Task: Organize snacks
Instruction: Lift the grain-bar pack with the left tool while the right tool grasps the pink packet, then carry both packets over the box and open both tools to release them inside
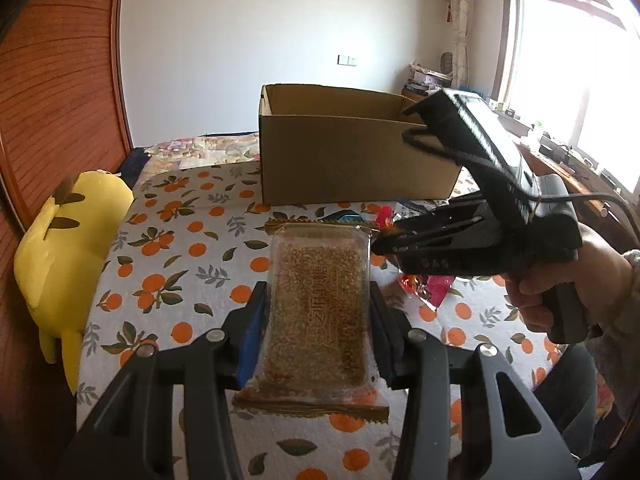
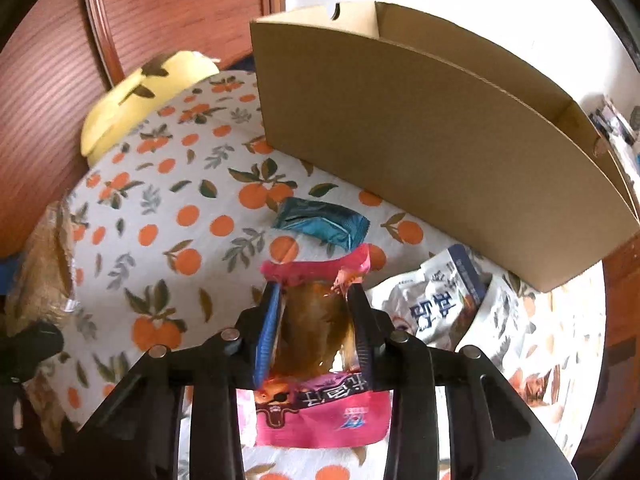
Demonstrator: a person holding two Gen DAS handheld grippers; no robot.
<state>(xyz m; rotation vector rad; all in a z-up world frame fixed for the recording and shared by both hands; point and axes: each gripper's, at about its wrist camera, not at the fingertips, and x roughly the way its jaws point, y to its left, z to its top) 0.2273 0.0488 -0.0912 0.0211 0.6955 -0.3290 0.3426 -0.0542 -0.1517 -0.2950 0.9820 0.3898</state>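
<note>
Sesame bar pack (image 1: pixel 318 312), clear wrap with brown crimped ends: clamped lengthwise in left tool (image 1: pixel 318 320), both pads pressing on its long sides, far end sticking out past the fingertips, near end hanging under the tool. Held off the worktop (image 1: pixel 176 240), which has an orange-print cloth.

Pink snack pouch (image 2: pixel 320 412), clear window, brownish contents: between the fingers of right tool (image 2: pixel 314 320), pads squeezed on its middle, pink top edge just past the tips, printed end below the tool body.

Ahead of right tool: teal foil packet (image 2: pixel 324 222) flat on the cloth, just beyond the pouch. Right of the tool: white-and-blue snack bags (image 2: pixel 444 300) lying by the box foot.

Open cardboard box (image 1: pixel 344 152) stands beyond both tools at the worktop's far side. In left view the right tool sits right of the bar, with a hand (image 1: pixel 576 280) on its grip.

Yellow plush toy (image 1: pixel 64 256) off the worktop's left edge, against a wood panel.
</note>
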